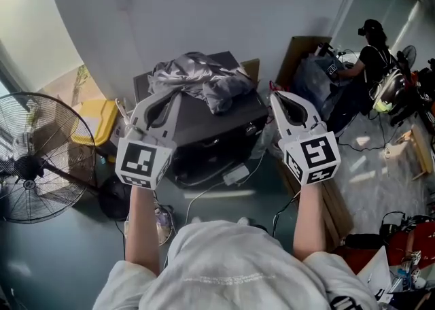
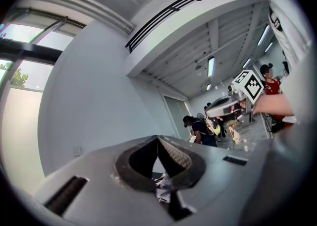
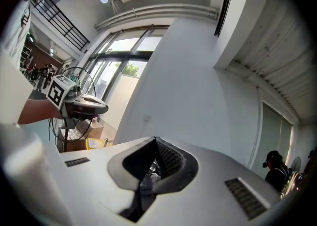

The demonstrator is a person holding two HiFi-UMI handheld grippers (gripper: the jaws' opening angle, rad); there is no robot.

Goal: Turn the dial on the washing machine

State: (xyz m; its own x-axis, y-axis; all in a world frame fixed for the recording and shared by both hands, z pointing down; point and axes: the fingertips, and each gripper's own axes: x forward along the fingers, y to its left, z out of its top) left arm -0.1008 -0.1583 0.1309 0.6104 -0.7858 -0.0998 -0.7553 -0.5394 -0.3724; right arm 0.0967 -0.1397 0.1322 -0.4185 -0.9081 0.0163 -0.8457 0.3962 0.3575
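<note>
A dark boxy machine [image 1: 221, 132] stands on the floor against the white wall, with a crumpled grey cloth [image 1: 200, 77] on its top. I cannot make out a dial on it. Both grippers are held up in front of me, pointing roughly level toward the wall and above the machine. My left gripper [image 1: 170, 94] [image 2: 157, 138] has its jaw tips meeting, nothing between them. My right gripper [image 1: 275, 96] [image 3: 156, 140] is likewise shut and empty. Each gripper appears in the other's view: the right gripper's body [image 2: 225, 107] and the left gripper's body [image 3: 84, 103].
A standing fan [image 1: 34, 166] is at the left, with a yellow bin [image 1: 98, 122] behind it. Cables [image 1: 224, 190] trail on the floor before the machine. A cardboard box [image 1: 299, 50], a seated person [image 1: 367, 64] and clutter fill the right; wooden planks [image 1: 336, 207] lie there.
</note>
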